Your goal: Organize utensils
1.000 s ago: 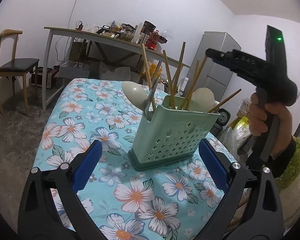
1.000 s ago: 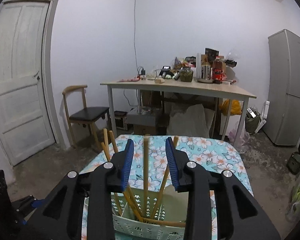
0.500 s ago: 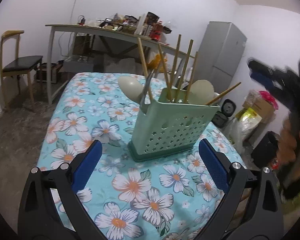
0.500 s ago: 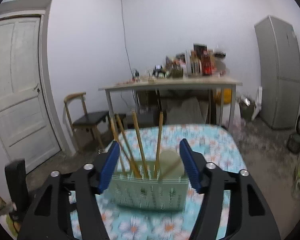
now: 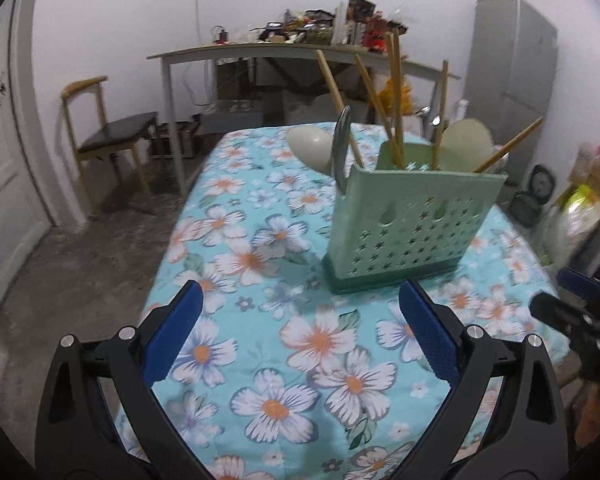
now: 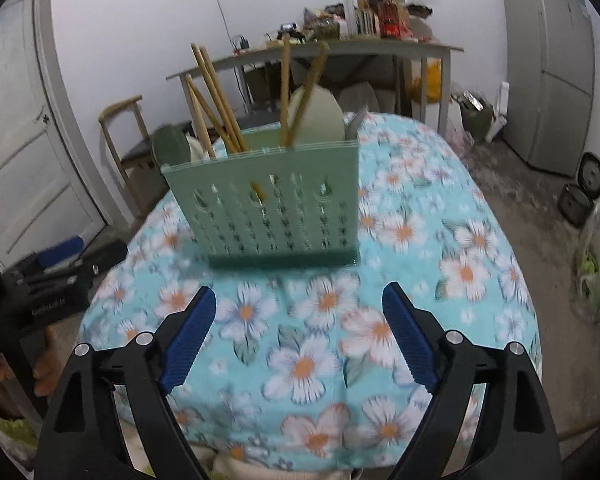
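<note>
Both tongs (image 5: 298, 332) (image 6: 300, 334), nothing between them, stand short of the utensil holder (image 6: 268, 204).

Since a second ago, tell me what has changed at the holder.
The right gripper was up over the holder with its jaws narrow around a chopstick. It has let go, pulled back and dropped to the tablecloth in front, jaws opening with nothing between them. The left gripper stays open and empty; the holder and utensils stay put.

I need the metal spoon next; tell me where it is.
The metal spoon stands at the left end of the green utensil holder in the left wrist view, beside a pale spoon.
</note>
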Action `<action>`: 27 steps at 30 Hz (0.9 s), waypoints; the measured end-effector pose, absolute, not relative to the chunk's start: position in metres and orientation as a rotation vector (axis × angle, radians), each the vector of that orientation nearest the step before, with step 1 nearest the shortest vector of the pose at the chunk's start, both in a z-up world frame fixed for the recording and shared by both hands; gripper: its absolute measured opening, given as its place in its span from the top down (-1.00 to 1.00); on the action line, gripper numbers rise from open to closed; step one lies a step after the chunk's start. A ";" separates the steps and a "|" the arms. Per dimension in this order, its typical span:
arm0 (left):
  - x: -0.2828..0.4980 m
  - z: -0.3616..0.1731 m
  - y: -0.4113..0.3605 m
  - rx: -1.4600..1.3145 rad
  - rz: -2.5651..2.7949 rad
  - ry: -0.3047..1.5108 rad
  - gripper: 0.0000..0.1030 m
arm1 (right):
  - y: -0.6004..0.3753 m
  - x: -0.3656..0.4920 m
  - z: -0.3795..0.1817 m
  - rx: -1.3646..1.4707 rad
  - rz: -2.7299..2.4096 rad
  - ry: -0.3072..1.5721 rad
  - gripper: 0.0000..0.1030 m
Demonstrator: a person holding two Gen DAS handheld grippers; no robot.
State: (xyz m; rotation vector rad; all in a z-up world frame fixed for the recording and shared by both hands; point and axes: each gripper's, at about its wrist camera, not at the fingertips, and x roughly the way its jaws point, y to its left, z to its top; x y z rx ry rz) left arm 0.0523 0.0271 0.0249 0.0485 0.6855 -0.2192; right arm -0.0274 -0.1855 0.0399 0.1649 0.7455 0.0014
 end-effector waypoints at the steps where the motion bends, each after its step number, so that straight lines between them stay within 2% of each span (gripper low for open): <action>1: 0.051 0.025 0.024 0.071 -0.201 0.683 -0.84 | -0.186 -0.029 0.038 0.169 0.002 0.751 -0.63; 11: 0.043 0.034 0.001 0.209 -0.061 0.665 -0.84 | -0.198 -0.041 0.041 0.162 -0.026 0.728 -0.66; 27: 0.045 0.039 0.039 0.113 0.107 0.678 -0.84 | -0.232 -0.045 0.046 0.162 -0.123 0.690 -0.66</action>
